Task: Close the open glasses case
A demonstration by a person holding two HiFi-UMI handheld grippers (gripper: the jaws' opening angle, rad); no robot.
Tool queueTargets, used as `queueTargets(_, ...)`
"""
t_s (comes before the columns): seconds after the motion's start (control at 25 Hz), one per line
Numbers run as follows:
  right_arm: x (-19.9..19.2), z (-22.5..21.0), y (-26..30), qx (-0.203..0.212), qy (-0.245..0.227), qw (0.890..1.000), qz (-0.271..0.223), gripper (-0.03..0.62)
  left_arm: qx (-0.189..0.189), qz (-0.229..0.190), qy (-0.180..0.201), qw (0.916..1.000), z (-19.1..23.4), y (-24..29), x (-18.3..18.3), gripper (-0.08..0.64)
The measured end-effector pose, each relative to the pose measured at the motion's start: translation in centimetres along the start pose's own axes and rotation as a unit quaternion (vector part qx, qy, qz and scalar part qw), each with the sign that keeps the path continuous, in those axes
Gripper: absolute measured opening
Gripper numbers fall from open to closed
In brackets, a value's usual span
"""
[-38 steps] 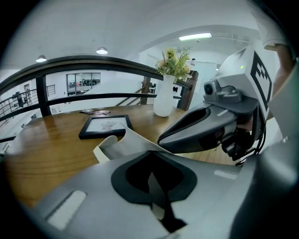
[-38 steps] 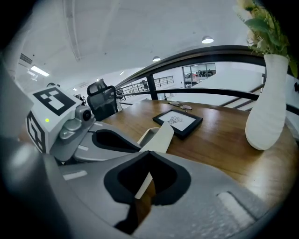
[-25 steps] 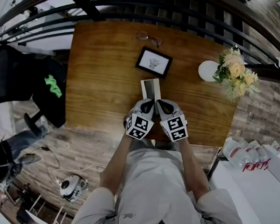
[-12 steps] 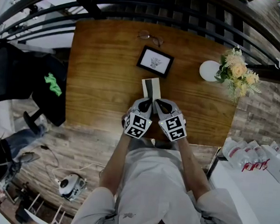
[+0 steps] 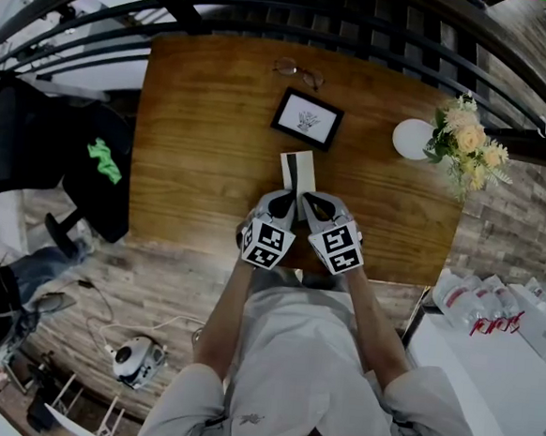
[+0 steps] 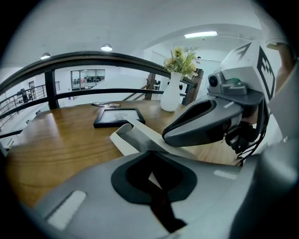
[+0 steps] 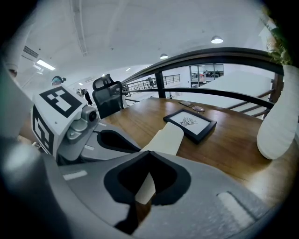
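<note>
- The left tool (image 6: 149,153) has its jaws brought together, with the tips meeting. Only a dark rounded gap is left behind the tips.
- The right tool (image 7: 148,153) is closed at the tips in the same way, and a strip of the cream case shows through the gap behind them.
- Both tools sit side by side, nearly touching, above the near edge of the wooden surface (image 5: 194,140).
- The glasses case (image 5: 298,172) lies open just ahead of both tools, its near end right at their tips. Its cream lid is on the left tool's side and its dark inside on the right tool's side.
- Beyond the case lies a black picture frame (image 5: 307,119), and eyeglasses (image 5: 297,71) lie farther still.
- A white vase (image 5: 411,139) of flowers (image 5: 467,138) stands ahead of the right tool, off to its outer side.
</note>
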State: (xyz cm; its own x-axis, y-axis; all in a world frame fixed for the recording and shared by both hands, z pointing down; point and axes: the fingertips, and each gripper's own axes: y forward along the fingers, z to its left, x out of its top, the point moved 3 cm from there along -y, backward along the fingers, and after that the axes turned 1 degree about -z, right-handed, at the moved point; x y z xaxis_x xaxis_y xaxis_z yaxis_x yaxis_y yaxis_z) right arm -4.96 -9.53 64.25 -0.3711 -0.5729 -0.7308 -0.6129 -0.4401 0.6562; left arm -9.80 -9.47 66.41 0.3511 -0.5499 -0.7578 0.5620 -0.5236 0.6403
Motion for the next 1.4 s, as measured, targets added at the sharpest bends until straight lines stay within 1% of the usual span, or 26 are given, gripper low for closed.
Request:
queueTargets(0.76,0.1,1.2,1.2,0.012,-0.006,1.0,0.017,0.003,0.008,0.015,-0.008,0.9998,1.1,-1.0,-1.4,0.018)
queueTargets(1.4,-0.2,1.7,2.1,0.016,-0.013,0.999,0.029,0.003,0.011,0.03,-0.005,0.9995,1.6,-1.1,-2.2,0.018)
